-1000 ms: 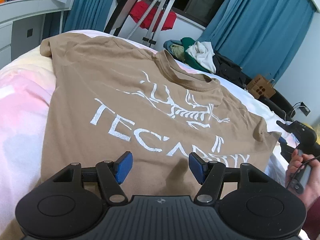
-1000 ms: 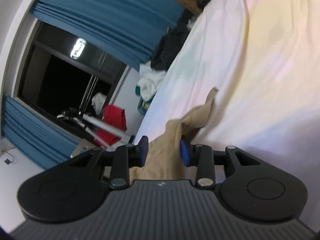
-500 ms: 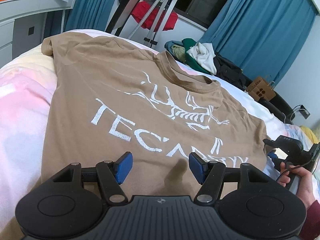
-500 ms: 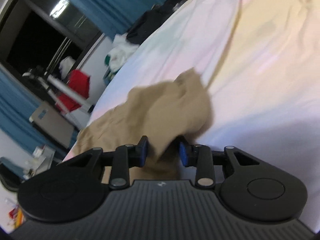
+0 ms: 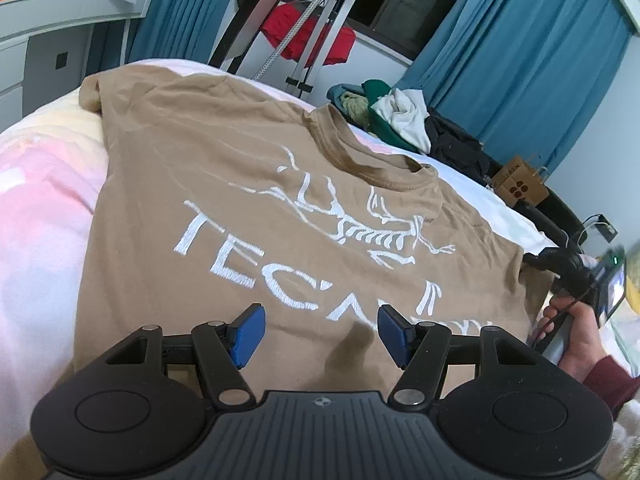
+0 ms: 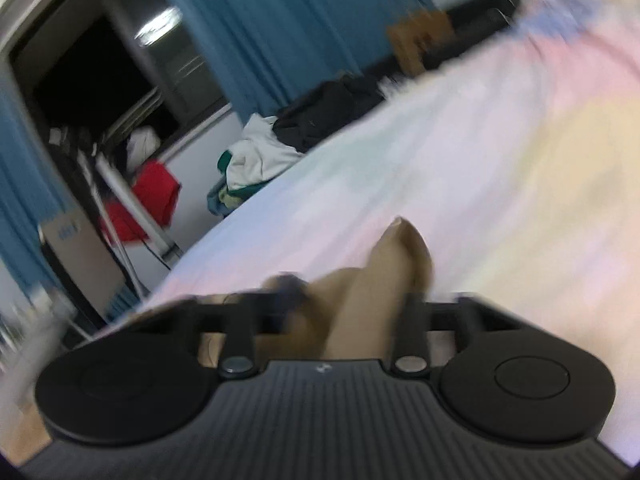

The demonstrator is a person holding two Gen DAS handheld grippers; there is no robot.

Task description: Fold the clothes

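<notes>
Shirt (image 5: 256, 208) lies flat on the bed (image 5: 36, 200), ready to fold, left gripper (image 5: 318, 334) wide open at 6 o'clock, right gripper (image 6: 348, 304) pinching its sleeve (image 6: 404, 256).

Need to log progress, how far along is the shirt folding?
Done: shirt lies flat, print up, on the bed. In hand: right tongs hold one sleeve, seemingly starting the first fold; left tongs open above the hem. Left: every fold.
</notes>
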